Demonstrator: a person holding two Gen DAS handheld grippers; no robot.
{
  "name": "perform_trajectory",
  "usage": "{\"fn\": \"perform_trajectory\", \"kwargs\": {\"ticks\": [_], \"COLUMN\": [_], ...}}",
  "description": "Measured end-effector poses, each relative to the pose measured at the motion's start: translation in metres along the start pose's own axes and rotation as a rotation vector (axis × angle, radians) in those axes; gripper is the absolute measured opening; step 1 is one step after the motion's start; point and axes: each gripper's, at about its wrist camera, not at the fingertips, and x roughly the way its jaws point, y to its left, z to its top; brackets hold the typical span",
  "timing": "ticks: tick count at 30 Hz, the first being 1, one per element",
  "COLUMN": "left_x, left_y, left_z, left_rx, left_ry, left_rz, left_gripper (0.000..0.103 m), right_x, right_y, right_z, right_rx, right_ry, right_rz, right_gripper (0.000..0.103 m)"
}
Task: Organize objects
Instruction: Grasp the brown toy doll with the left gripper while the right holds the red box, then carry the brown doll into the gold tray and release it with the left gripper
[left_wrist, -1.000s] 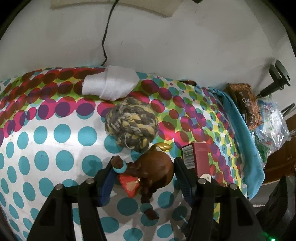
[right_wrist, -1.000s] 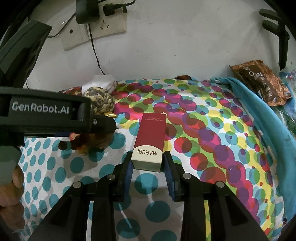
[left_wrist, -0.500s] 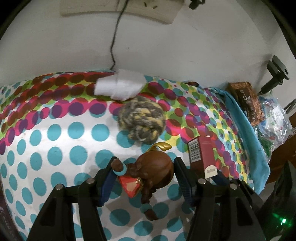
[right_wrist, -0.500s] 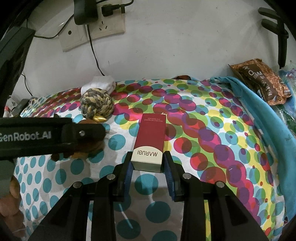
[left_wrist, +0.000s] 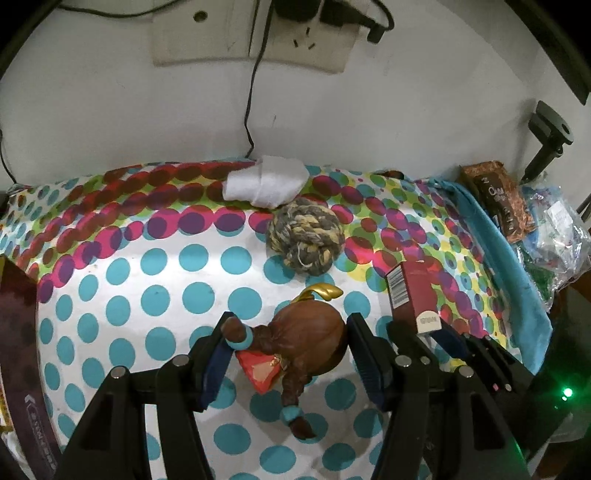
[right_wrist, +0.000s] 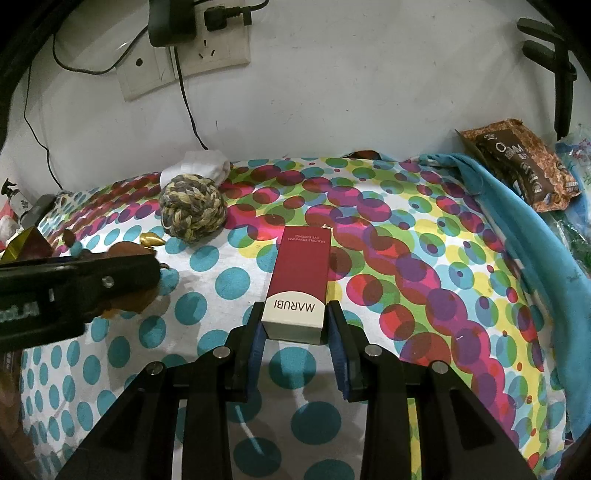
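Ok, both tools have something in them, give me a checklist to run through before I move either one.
1. Right tool shut on the red box: ok.
2. Left tool gripping the brown figurine: ok, it sits between the jaws.
3. Figurine clear of the cloth: cannot tell.
4. Rope ball apart from the figurine: ok.
5. White cloth roll out of the way near the wall: ok.
6. Box's far end lifted off the spotted cloth: cannot tell.
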Motion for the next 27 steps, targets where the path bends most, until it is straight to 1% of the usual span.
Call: {"fn": "perform_trajectory", "kwargs": {"ticks": [3,7,12,17,21,27], "left_x": [-0.010,-0.023,-0.039,-0.065,-0.092,-0.137], "left_y": [-0.001,-0.004,-0.007,-0.006,0.004,0.032], "left_z": [-0.002,-0.010,-0.022,-0.037,-0.052,-0.083], "left_rx": [0.004,0.030,0.036,0.044,0.014,-0.009], "left_ry": [-0.022,-0.045,-0.058,-0.105,-0.138,-0.203], "left_rz": [0.026,0.076,0.092,0.132,0.140,0.220], "left_gripper": [0.062,0.062,0.062,0.062,0.062,0.062], "right_x": [-0.001,0.002,0.002,0.002,0.001,0.001], "right_y": [0.002,-0.005,-0.005,-0.002,-0.002,-0.001], "right_z": [-0.001,0.001,0.001,0.003,0.003,0.003], "right_rx": [-0.003,-0.007,-0.010,-0.018,-0.020,-0.022], "right_ry": [0.001,0.002,0.002,0.003,0.003,0.004], "right_rz": [-0.003,-0.007,-0.010,-0.020,-0.022,-0.023], "right_gripper": [0.032,0.032,0.032,0.032,0.032,0.032]}}
